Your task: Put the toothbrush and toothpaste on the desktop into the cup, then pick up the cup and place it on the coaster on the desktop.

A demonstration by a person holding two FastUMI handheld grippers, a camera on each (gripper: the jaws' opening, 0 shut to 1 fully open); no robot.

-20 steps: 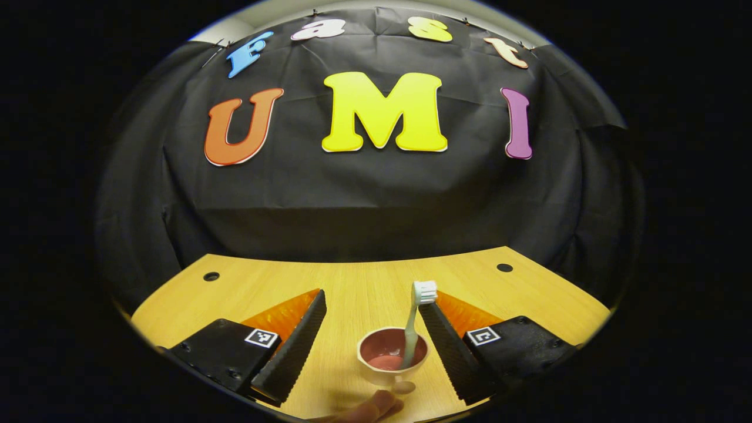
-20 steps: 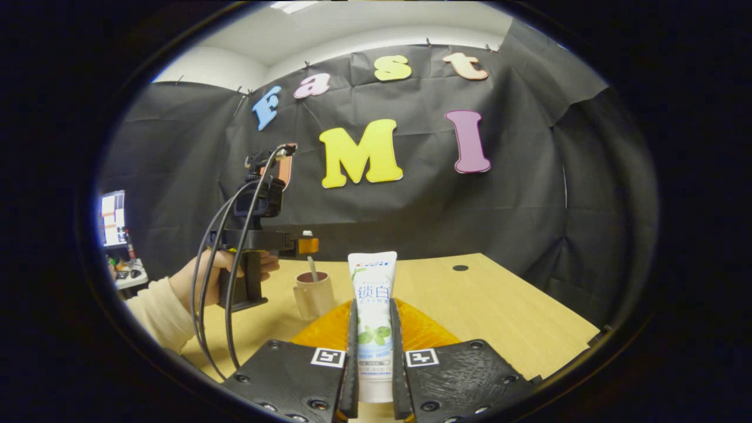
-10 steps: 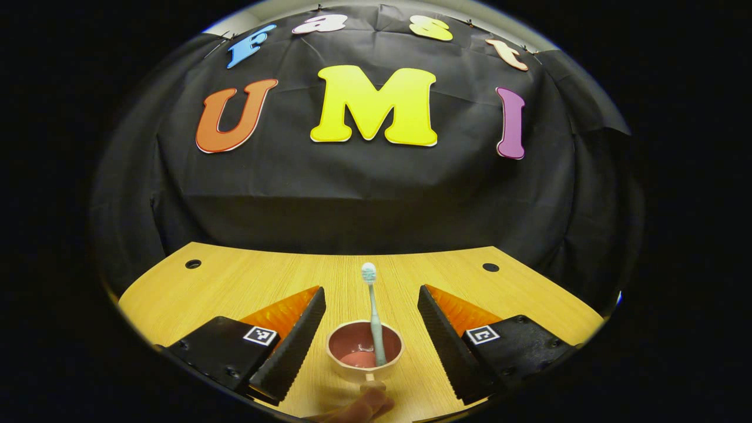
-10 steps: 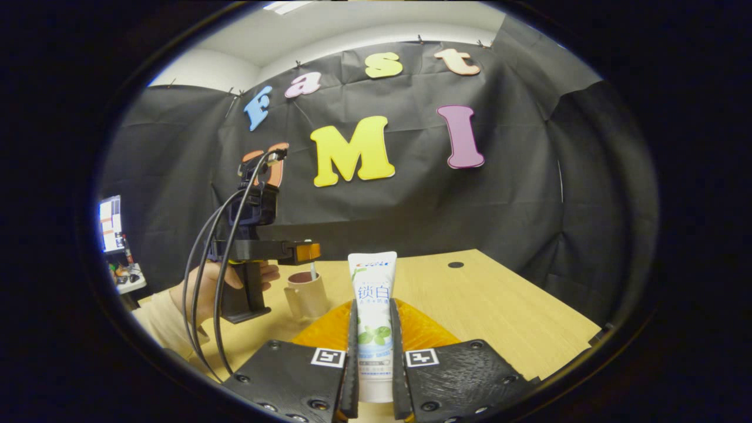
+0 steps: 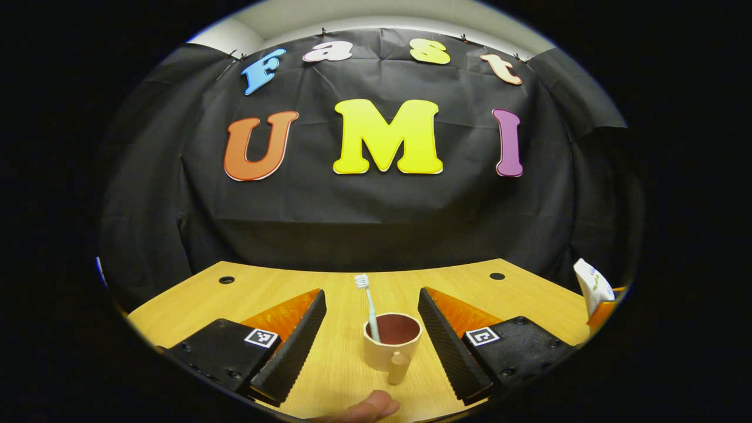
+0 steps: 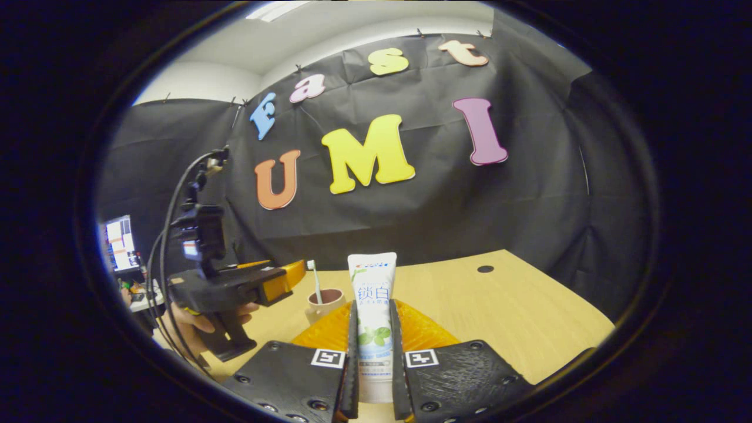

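- Black cloth backs a pale wooden desktop (image 5: 329, 376) with small round holes near its far edge.
- On that desktop stands the cup (image 5: 392, 343), upright, its handle turned toward the left gripper view's camera. The toothbrush (image 5: 368, 305) stands in it, head up, leaning on the rim at the cup's left in that view.
- The left gripper (image 5: 371, 338) hangs with its fingers wide apart, one to each side of the cup and clear of it, holding nothing. A fingertip (image 5: 367, 406) of the person shows at the bottom edge.
- The right gripper (image 6: 372, 358) is clamped on the toothpaste (image 6: 372, 317): the tube stands upright between both fingers, its flat crimped end up. In the right gripper view the cup (image 6: 325, 303) with the toothbrush (image 6: 315, 281) sits to the left and beyond, near the left gripper (image 6: 276, 282).
- No coaster can be made out in either view.
- Judged step: the toothbrush half looks settled, and the toothpaste is the piece in hand, held in the air and well apart from the cup.
- The next move probably calls for carrying the tube over the cup's mouth, lowering it beside the toothbrush without knocking it, then parting the fingers. The left gripper may need to give way.
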